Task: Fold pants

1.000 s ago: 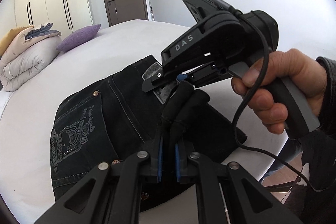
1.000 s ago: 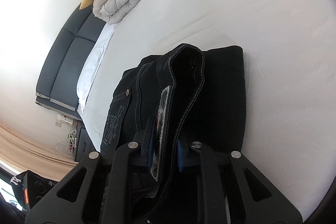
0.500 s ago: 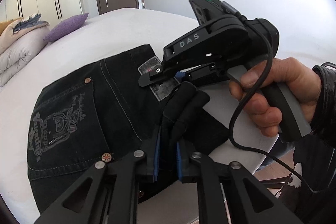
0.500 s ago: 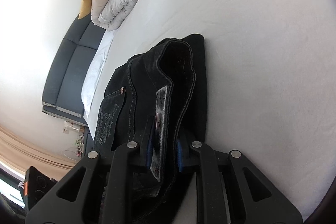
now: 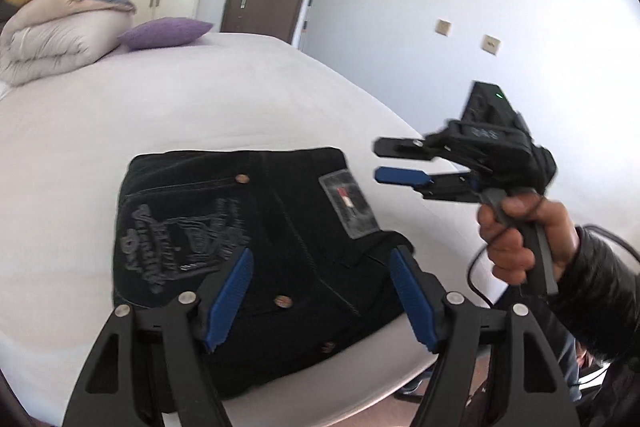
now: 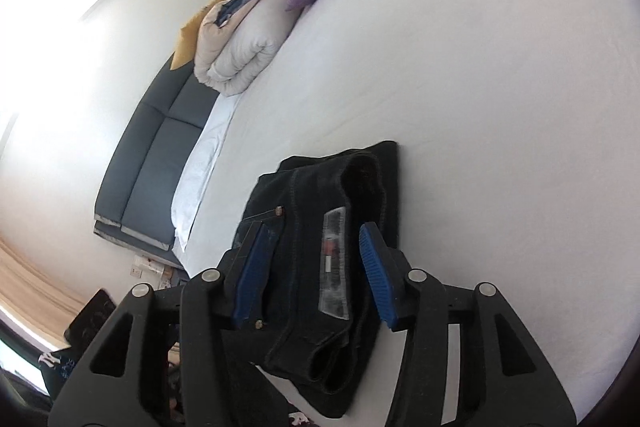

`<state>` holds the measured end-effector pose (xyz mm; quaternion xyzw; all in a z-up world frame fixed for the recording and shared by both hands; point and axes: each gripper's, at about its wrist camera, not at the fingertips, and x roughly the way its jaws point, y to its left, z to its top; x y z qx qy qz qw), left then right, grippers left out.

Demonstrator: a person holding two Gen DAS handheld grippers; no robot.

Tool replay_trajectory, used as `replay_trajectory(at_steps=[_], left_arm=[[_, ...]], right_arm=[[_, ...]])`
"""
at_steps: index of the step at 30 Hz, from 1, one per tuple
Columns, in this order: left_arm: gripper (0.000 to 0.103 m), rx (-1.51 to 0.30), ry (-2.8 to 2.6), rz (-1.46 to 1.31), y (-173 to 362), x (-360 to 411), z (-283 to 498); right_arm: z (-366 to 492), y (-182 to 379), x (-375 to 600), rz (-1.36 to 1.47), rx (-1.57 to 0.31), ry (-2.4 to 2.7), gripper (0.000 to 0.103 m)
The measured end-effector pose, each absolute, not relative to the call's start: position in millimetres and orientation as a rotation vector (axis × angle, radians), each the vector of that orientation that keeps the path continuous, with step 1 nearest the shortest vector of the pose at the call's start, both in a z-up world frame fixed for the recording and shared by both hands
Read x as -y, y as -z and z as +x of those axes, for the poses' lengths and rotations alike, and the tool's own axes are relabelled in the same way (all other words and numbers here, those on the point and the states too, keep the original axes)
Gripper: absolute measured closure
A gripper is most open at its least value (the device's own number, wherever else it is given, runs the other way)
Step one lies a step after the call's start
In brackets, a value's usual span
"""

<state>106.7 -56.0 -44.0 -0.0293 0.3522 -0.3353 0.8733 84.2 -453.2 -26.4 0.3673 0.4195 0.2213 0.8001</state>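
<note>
The black jeans (image 5: pixel 256 251) lie folded in a compact stack on the white bed (image 5: pixel 200 107) near its front edge, back pocket print and waist label up. They also show in the right wrist view (image 6: pixel 320 267). My left gripper (image 5: pixel 320 291) is open and empty, just above the stack's near side. My right gripper (image 6: pixel 312 267) is open and empty above the waistband end; in the left wrist view (image 5: pixel 380 163) it hovers to the right of the jeans, clear of them.
A rolled duvet (image 5: pixel 60 39) and a purple pillow (image 5: pixel 164 33) sit at the far end of the bed. A dark sofa (image 6: pixel 148 163) stands beside the bed. The bed edge (image 5: pixel 380 375) runs just below the jeans. A door and wardrobes are behind.
Both grippers were shut on the jeans' folded edge. They have opened, let the fabric drop flat on the bed and pulled back from it.
</note>
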Motion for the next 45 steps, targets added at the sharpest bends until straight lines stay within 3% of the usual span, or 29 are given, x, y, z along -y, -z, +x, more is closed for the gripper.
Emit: replay_trajectory(at_steps=[3,5,7,8,11,16,20,25,30,32,34,36,42,45], left_arm=[[0.042,-0.793,0.66,-0.192,54,25,139],[0.042,-0.887,0.612,-0.241,73,9,161],[0.058,-0.951,0.586,-0.25,88,10,173],[0.058,-0.95,0.585,-0.246,90,9,173],[0.058,-0.948,0.574,-0.205,89,14,170],[0.047,-0.938,0.557,-0.163,87,26,167],[0.045,-0.935,0.557,-0.132,89,30,163],[0.045,-0.934,0.557,-0.139,93,22,159],[0.04,-0.935,0.563,-0.152,88,21,157],[0.034,-0.934,0.549,-0.153,81,18,155],[0.011,-0.91,0.52,-0.138,68,14,152],[0.0,-0.854,0.504,-0.131,51,3,149],[0.0,-0.884,0.435,-0.197,58,-35,187],[0.006,-0.991,0.478,-0.236,81,-37,211]], right_arm=[[91,26,425,0.719,-0.938,-0.545,0.059],[95,35,413,0.707,-0.972,-0.567,0.06],[94,51,410,0.719,-1.021,-0.551,0.064],[90,55,408,0.729,-1.028,-0.552,0.07],[74,62,407,0.741,-1.028,-0.576,0.068],[39,61,408,0.716,-1.028,-0.606,0.068],[13,50,423,0.706,-1.013,-0.562,0.059],[8,35,441,0.718,-0.976,-0.482,0.058],[26,37,438,0.699,-1.002,-0.45,0.047],[32,43,439,0.706,-1.016,-0.435,0.047],[39,49,439,0.718,-1.037,-0.408,0.046],[45,52,436,0.696,-1.065,-0.375,0.044],[68,58,421,0.62,-1.113,-0.344,0.042],[83,61,412,0.625,-1.127,-0.374,0.042]])
